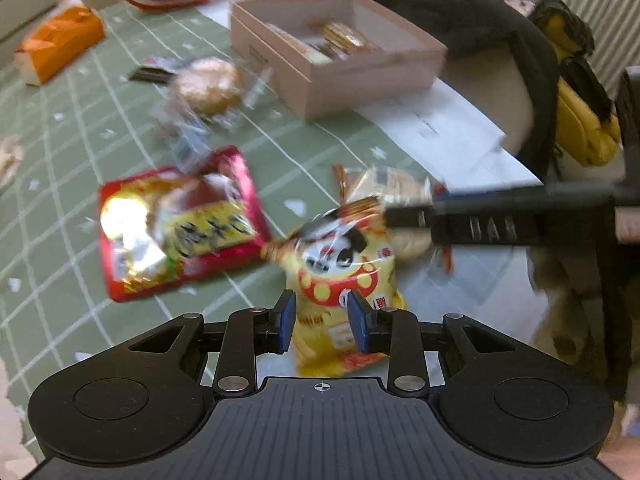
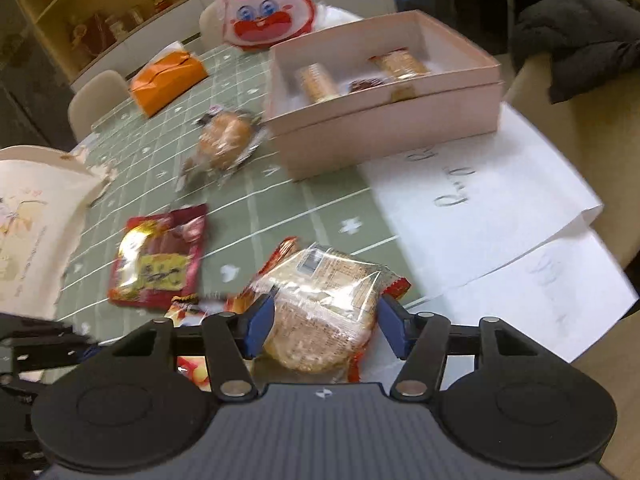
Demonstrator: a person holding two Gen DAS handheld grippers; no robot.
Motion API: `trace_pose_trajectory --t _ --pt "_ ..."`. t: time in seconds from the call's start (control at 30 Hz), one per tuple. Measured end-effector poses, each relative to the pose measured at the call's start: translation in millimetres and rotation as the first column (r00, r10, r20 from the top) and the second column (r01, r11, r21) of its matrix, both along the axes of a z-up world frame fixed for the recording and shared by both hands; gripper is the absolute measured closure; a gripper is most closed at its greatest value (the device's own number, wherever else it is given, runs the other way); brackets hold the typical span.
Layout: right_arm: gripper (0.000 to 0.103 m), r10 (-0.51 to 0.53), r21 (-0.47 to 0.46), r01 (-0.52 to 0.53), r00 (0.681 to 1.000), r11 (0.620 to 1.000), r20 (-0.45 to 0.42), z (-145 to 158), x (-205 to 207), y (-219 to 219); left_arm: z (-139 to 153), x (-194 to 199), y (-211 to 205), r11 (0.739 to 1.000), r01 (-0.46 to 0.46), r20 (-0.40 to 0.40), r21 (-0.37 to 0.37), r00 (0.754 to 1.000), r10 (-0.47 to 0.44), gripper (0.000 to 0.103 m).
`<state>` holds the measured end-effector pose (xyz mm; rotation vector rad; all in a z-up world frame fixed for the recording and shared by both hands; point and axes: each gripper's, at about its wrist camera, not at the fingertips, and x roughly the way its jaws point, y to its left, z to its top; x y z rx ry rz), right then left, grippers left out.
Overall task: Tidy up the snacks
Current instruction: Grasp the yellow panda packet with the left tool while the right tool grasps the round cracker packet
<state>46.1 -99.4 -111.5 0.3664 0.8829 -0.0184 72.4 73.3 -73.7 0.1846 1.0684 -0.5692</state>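
My left gripper [image 1: 322, 320] is closed on a yellow snack packet [image 1: 340, 276] with a cartoon face; its blue pads [image 1: 286, 322] press both sides. My right gripper [image 2: 326, 328] grips a clear-wrapped rice cracker packet [image 2: 320, 312] between its pads [image 2: 262, 326]; the same packet [image 1: 400, 200] and the right gripper's finger [image 1: 460, 220] show in the left wrist view. A pink box [image 2: 384, 108] [image 1: 340, 60] holds several snacks at the back. A red packet [image 1: 176, 220] [image 2: 160, 260] and a wrapped round pastry [image 1: 208, 84] [image 2: 226, 140] lie on the green tablecloth.
An orange tissue pack [image 2: 168, 80] [image 1: 56, 48] and a rabbit-face bag [image 2: 266, 8] sit at the far end. White paper sheets [image 2: 500, 208] lie at the right. A cream tote bag [image 2: 36, 224] is at the left. A chair with a dark coat and yellow bag [image 1: 576, 112] stands beyond the table.
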Motion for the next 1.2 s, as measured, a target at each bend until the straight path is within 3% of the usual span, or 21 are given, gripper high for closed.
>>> trace_pose_trajectory --t 0.2,0.3,0.4,0.53,0.6,0.77,0.9,1.0,1.2 --pt "0.044 0.08 0.059 -0.079 0.997 0.995 -0.017 -2.7 -2.5 25.9 6.1 9.4 12.7 0.998 -0.065 0.021 0.003 0.998 0.065 0.071" --pt "0.049 0.103 0.09 -0.099 0.994 0.991 -0.035 -4.4 -1.3 32.6 3.3 10.7 18.6 0.996 -0.086 0.014 0.021 0.996 0.086 0.07" --pt "0.048 0.141 -0.016 -0.141 0.99 0.99 0.016 6.7 -5.3 36.9 2.9 11.3 28.6 0.992 -0.125 -0.005 0.014 0.992 0.125 0.07" --pt "0.037 0.213 -0.226 -0.191 0.974 0.955 0.077 17.6 -8.0 40.6 3.3 8.7 39.9 0.986 -0.162 -0.075 -0.037 0.984 0.159 0.071" --pt "0.036 0.247 -0.261 -0.217 0.965 0.94 0.085 15.3 -2.1 37.7 2.5 3.7 42.6 0.984 -0.168 -0.095 -0.054 0.982 0.162 0.071" --pt "0.032 0.283 -0.199 -0.268 0.958 0.943 0.053 -3.5 24.4 31.1 -5.9 -10.6 44.8 0.981 -0.155 -0.186 -0.119 0.974 0.131 0.071" --pt "0.029 0.271 -0.087 -0.268 0.962 0.959 0.017 -5.8 34.1 32.9 -11.7 -14.3 47.7 0.979 -0.179 -0.186 -0.099 0.97 0.158 0.071" --pt "0.034 0.28 -0.103 -0.277 0.96 0.955 0.013 -6.3 26.3 46.9 -14.4 -8.0 59.8 0.964 -0.243 -0.188 -0.106 0.957 0.221 0.071" --pt "0.035 0.258 -0.071 -0.257 0.966 0.964 0.006 -7.1 10.8 55.1 -22.8 4.5 81.1 0.913 -0.356 -0.252 -0.198 0.919 0.304 0.066"
